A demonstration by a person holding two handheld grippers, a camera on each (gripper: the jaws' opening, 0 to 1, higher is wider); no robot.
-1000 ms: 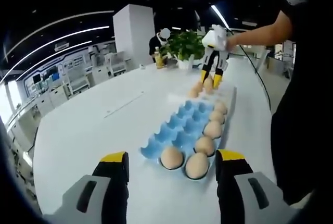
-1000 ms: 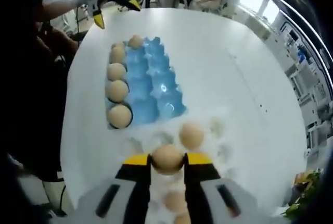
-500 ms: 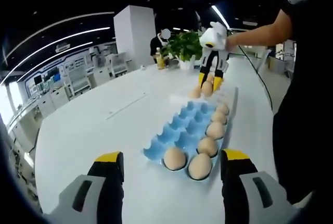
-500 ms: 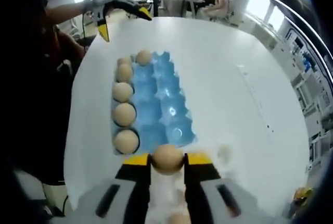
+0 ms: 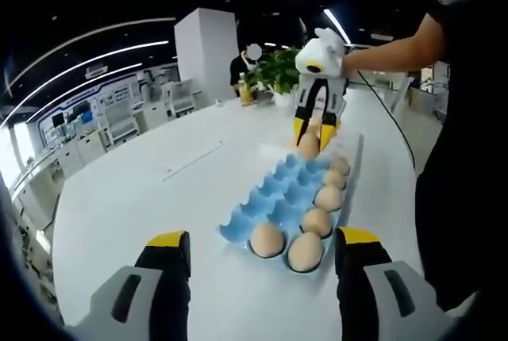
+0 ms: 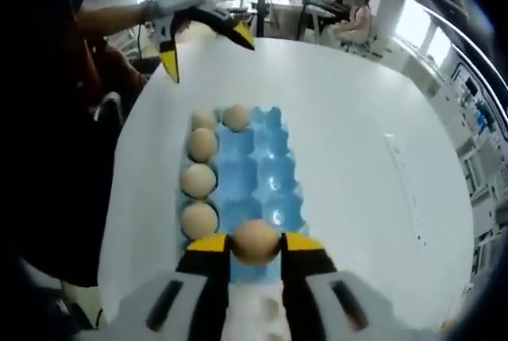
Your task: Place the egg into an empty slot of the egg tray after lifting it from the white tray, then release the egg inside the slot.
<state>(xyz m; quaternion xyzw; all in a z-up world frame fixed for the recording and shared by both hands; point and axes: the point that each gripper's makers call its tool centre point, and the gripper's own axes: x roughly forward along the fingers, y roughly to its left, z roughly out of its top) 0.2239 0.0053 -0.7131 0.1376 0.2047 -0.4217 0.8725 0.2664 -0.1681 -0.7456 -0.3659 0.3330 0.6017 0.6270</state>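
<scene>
My right gripper [image 6: 255, 243] is shut on a tan egg [image 6: 255, 241] and holds it just above the near end of the blue egg tray [image 6: 274, 178]. Several eggs fill the tray's left column, with one more egg [image 6: 235, 116] at the far end. Its middle and right slots are bare. In the left gripper view the same right gripper [image 5: 311, 133] hangs over the tray's far end [image 5: 295, 168] with the egg [image 5: 309, 145] between its yellow tips. My left gripper [image 5: 262, 238] is open with nothing in it, short of the tray's near end. It also appears as the left gripper [image 6: 206, 51] beyond the tray.
The blue tray lies on a wide white round table [image 5: 135, 190]. A bit of the white tray [image 6: 266, 307] shows under my right jaws. A person's arm [image 5: 389, 49] reaches in from the right. A potted plant [image 5: 278, 71] stands at the table's far edge.
My right gripper has carried the egg off the white tray to above the end of the blue tray. The left gripper has stayed open and almost still.
</scene>
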